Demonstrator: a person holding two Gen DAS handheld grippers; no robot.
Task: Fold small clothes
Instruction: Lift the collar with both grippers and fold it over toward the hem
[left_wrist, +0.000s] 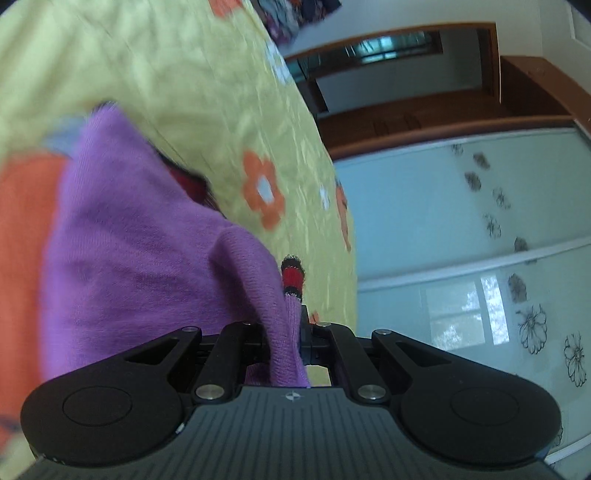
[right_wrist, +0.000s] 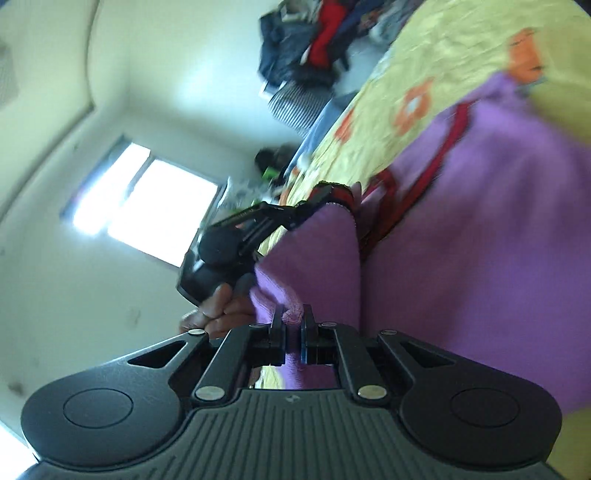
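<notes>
**Both grippers pinch a purple knit above a flowered bedspread**

From left to right: the left gripper has its fingers drawn close on a fold of the purple sweater, a red-and-black striped cuff poking out just past the tips; the right gripper is likewise nearly closed on a bunched edge, the garment spreading away beyond its fingers over the yellow bedspread. Each grip takes only a narrow pinch of loose knit, so a sharp tug or uneven lift could likely pull the fabric free or skew the fold.
</notes>
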